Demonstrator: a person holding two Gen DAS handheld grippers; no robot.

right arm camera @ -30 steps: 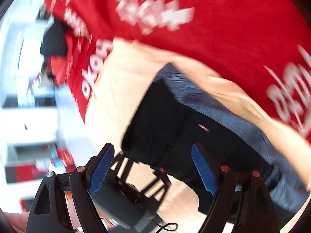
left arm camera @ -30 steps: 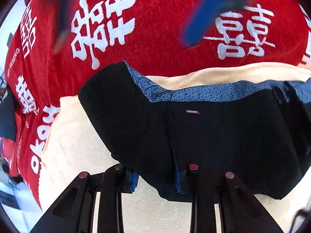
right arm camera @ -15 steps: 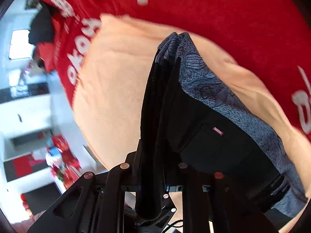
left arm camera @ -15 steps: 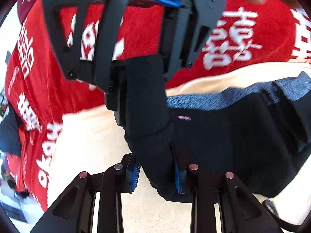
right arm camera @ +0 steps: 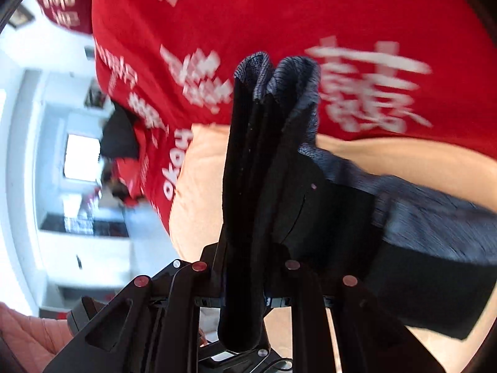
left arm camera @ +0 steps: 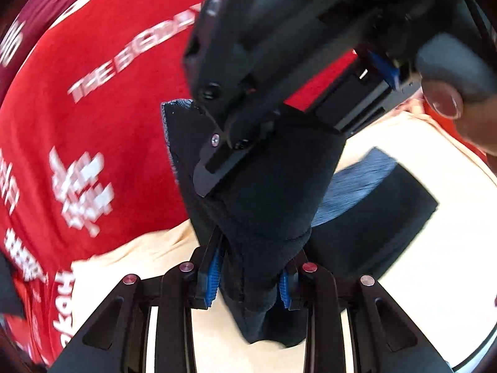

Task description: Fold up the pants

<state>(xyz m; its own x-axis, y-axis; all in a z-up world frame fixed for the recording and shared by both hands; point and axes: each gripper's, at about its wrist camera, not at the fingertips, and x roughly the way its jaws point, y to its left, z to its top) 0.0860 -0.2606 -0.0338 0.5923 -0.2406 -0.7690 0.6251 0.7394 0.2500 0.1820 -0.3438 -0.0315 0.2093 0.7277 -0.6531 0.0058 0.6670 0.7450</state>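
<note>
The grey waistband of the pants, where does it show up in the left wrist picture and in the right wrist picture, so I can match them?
Left wrist: the grey waistband runs right of centre, behind the lifted black fold, over the cream cloth.
Right wrist: the waistband tops the raised fold at upper centre, then trails to the right edge.
Shared landmark: the red cloth with white characters.

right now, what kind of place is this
Probably a home or a home-like room. The pants lie on a cream blanket over a red cloth printed with white characters, and behind, blurred, are white cabinets and a bright window.
</note>
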